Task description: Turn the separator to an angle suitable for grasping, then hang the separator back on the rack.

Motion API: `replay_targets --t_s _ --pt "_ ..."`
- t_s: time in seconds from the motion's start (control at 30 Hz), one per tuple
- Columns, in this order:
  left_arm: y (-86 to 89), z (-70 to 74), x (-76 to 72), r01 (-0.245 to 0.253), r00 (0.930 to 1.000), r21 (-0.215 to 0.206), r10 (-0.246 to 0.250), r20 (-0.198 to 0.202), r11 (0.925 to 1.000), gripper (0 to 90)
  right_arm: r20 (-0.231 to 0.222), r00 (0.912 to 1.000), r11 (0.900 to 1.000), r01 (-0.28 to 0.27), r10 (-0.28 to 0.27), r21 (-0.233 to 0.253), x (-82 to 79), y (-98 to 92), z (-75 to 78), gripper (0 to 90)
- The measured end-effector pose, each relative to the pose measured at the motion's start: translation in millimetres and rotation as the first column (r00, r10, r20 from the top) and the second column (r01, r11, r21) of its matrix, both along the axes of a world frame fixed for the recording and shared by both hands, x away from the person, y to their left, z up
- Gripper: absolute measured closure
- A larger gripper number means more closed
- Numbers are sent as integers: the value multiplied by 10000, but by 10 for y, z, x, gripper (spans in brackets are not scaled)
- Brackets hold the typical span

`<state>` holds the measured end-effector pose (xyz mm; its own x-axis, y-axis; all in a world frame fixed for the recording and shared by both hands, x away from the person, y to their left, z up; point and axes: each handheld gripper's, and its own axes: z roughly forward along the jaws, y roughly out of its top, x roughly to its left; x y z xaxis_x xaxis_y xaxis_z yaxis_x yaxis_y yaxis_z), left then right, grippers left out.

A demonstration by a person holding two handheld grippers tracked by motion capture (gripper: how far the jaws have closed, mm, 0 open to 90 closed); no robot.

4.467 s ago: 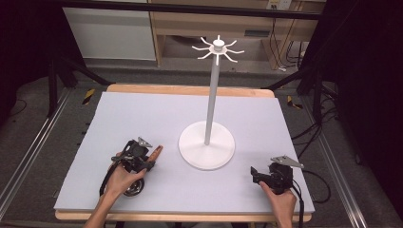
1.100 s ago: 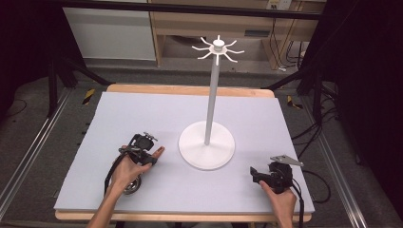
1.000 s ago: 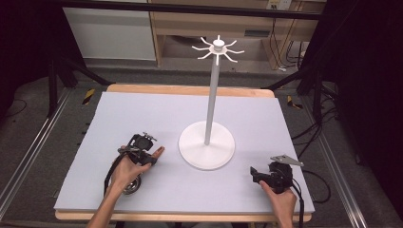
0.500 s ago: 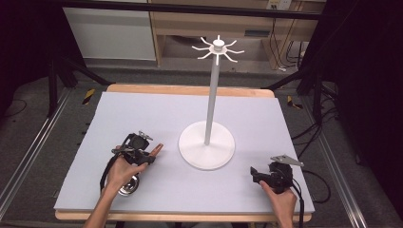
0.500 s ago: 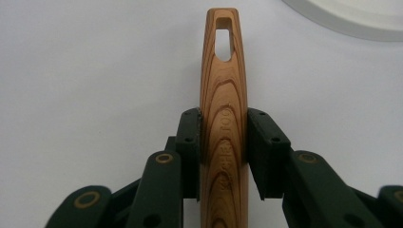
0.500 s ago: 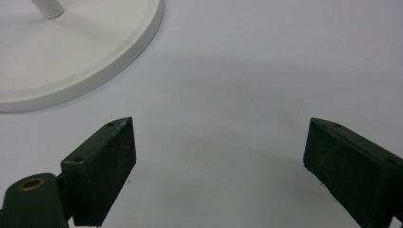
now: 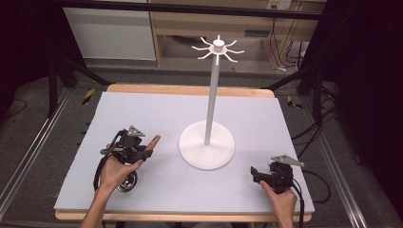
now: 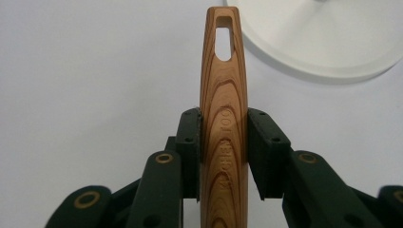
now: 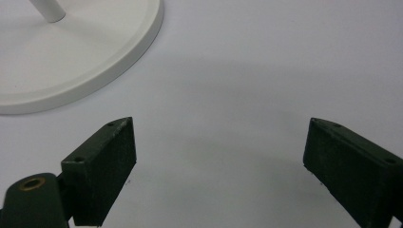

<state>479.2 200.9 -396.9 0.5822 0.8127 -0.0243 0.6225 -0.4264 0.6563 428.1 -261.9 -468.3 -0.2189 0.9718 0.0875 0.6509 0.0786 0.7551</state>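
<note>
While the left gripper (image 7: 142, 151) sat over the left part of the surface (image 7: 142, 109), its jaws were clamped tight on a wooden handle (image 8: 223, 118). That handle stuck straight out past the jaws, and its tip with a small slot (image 8: 223, 43) pointed toward the white round base (image 7: 206, 145) of the tall stand (image 7: 212, 90). The tip stopped short of the base rim, with a strip of bare surface between them. A shiny metal part (image 7: 127, 182) showed just below the left hand (image 7: 114, 172), near the front of the surface; I could not tell what it was. The right gripper (image 7: 256, 174) rested low near the front right corner, well apart from the base. Its jaws were spread wide with nothing between them, and bare surface lay under them in the right gripper view. The base rim (image 9: 142, 42) curved off to the upper left there. Lots of open room lay behind the stand and along the far edge. The stand's hooks (image 7: 217, 47) spread out high above everything.
</note>
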Motion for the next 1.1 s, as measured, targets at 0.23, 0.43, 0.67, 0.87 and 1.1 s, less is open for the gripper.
replay_targets --t_s 0.23,0.43,0.67,0.87,1.1 --pt "67 168 -119 31 9941 -823 59 1079 9966 675 55 10000 10000 64 -64 65 -3 1 5 110" --pt "106 309 -246 -45 9750 -1635 406 2183 9865 674 119 9999 10000 84 -84 33 -7 2 10 117" --pt "136 451 -392 117 9413 -2478 729 3295 9688 674 116 9998 9999 130 -131 75 -15 9 13 118" --pt "150 542 -483 236 9180 -2900 941 3853 9567 674 122 9999 10000 81 -81 -12 -15 12 16 118" --pt "171 653 -499 562 9082 -3422 944 4079 9379 673 159 9996 9997 215 -217 93 -27 2 21 119"
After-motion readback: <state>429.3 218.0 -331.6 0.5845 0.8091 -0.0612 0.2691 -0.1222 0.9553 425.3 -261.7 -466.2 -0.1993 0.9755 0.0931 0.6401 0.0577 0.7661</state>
